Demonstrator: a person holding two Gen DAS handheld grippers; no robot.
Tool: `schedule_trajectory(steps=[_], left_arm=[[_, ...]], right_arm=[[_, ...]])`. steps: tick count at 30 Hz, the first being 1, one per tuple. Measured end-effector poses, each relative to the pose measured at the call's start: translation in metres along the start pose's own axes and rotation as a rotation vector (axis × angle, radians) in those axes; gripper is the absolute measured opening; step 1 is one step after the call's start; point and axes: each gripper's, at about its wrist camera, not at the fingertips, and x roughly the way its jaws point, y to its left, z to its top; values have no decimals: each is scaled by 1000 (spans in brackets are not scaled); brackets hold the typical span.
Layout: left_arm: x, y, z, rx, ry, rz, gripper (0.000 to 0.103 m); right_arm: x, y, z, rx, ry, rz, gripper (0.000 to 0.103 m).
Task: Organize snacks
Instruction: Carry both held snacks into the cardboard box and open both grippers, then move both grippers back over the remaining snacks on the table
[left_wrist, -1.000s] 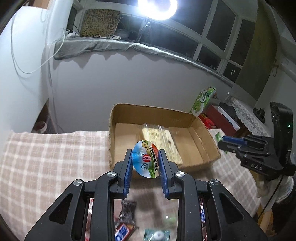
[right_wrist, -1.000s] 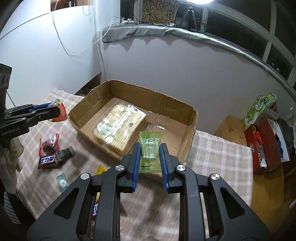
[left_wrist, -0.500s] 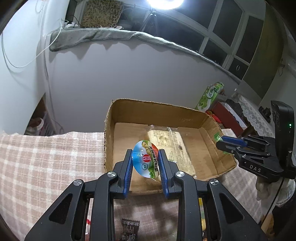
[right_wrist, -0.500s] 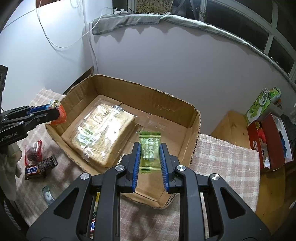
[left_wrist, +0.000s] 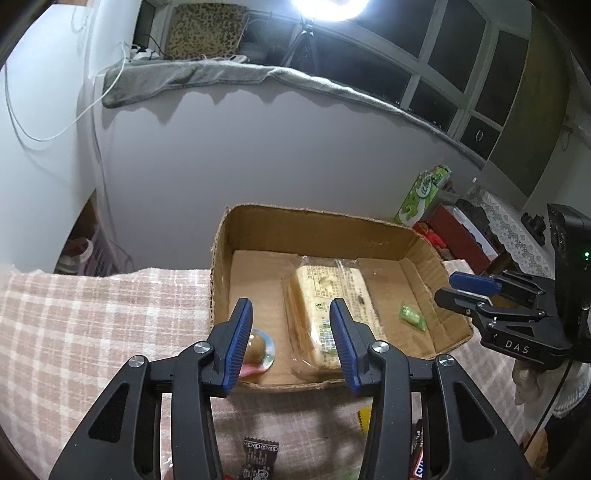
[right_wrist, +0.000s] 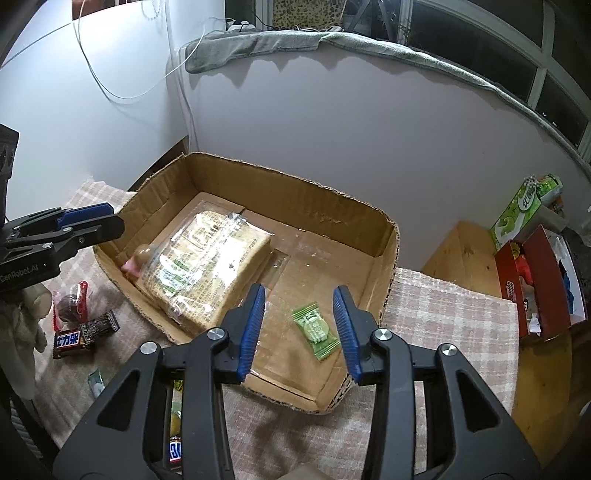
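Cardboard box on checked tabletop: holds wrapped biscuit pack, jelly cup, green candy. Left gripper and right gripper: fingers apart and opening, nothing clamped.

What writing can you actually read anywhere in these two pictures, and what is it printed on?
"DAS": on the right gripper, seen from the left wrist view.
"GenRobot.AI": on the left gripper, first letter partly cut off.
"士力架": on the chocolate bar lying on the checked cloth.
Too small or blurred to read: print on the cracker pack, green candy, green carton.
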Motion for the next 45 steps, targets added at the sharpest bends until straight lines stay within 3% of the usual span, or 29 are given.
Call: schedule_trajectory(steps=[12,20,33,45], left_arm=[[-43,4,-10,-5,-45,-13,42],[-76,23,-40,-20,-40,1,42],[-94,40,-103,-71,12,-6,42],[-85,37,-123,-59,58,-25,42]], right_arm=[[-36,20,-15,-25,-14,11,40],[-59,36,-47,-38,3,30,40],[-74,59,-123,-17,86,141,40],[-92,69,-173,107,155,277,40]])
